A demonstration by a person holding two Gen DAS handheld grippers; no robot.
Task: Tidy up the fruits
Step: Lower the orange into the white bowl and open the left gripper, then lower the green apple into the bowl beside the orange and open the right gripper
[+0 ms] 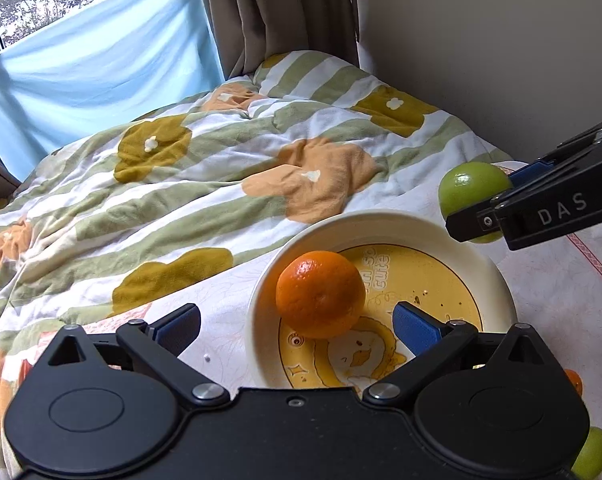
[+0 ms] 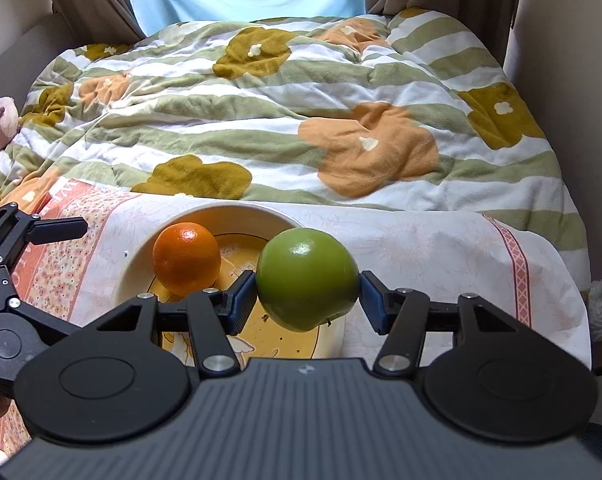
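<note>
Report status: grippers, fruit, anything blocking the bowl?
Left gripper open, orange released in bowl. Right gripper shut on green apple, above bowl rim. Nothing in the way.

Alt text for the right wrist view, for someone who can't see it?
The right gripper clamps a green apple above a cream bowl with an orange inside, on a quilt-covered bed.

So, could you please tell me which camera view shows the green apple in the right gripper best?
The right wrist view: the green apple sits whole and central, pinched between the right gripper fingers. The left wrist view shows it small at the right edge, half hidden by a finger.
</note>
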